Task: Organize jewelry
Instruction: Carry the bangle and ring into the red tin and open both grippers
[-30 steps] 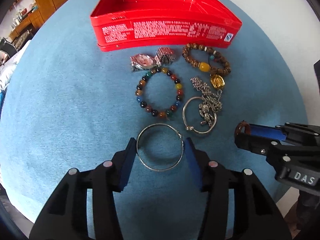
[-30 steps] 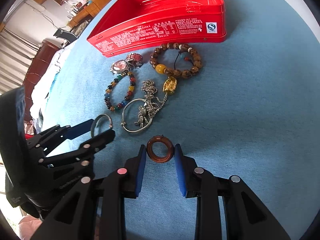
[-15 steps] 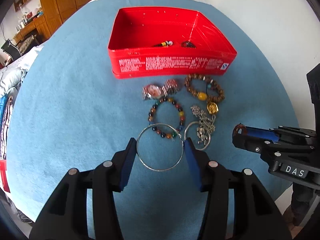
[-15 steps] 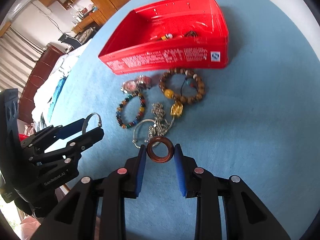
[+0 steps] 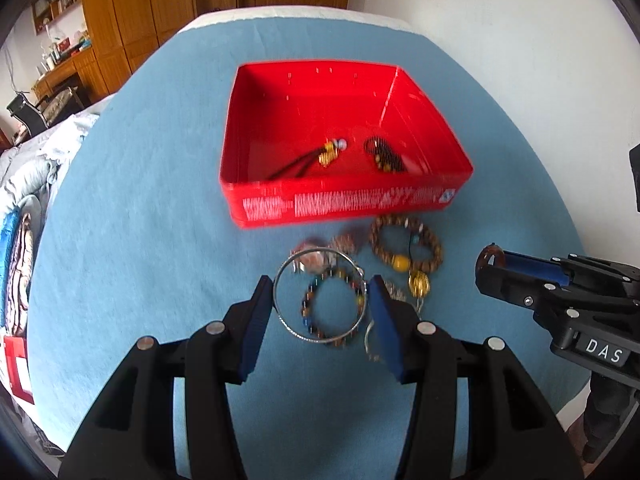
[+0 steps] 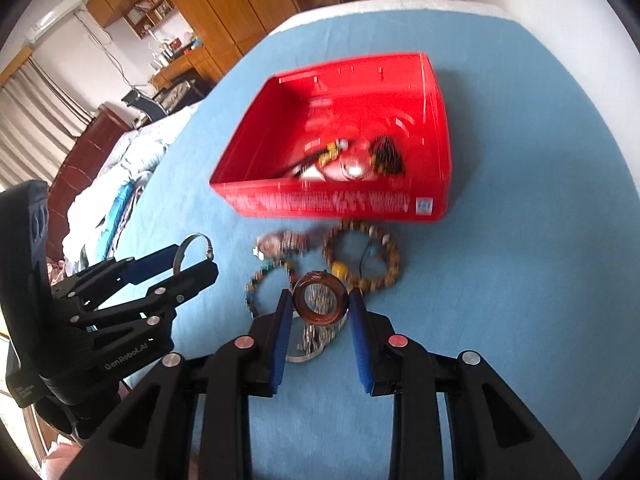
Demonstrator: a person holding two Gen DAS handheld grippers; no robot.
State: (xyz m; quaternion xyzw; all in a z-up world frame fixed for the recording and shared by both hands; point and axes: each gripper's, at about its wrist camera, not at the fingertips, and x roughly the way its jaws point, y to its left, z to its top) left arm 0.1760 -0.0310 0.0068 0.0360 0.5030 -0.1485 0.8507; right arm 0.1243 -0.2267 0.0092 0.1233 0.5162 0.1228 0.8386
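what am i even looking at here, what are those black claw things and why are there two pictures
The black claws are hand-held grippers, one in each of a person's hands; there is no robot arm. Each carries a wide-angle camera looking along its two blue-padded fingers, so you get one picture per gripper, and each also shows the other gripper at its edge.

The left gripper is shut on a thin silver bangle. The right gripper is shut on a small brown ring. Both are held above a table with a blue cloth.

On the cloth sits an open red box with two small pieces already inside. In front of it lie loose pieces: a wooden bead bracelet, a multicoloured bead bracelet, and blurrier items.
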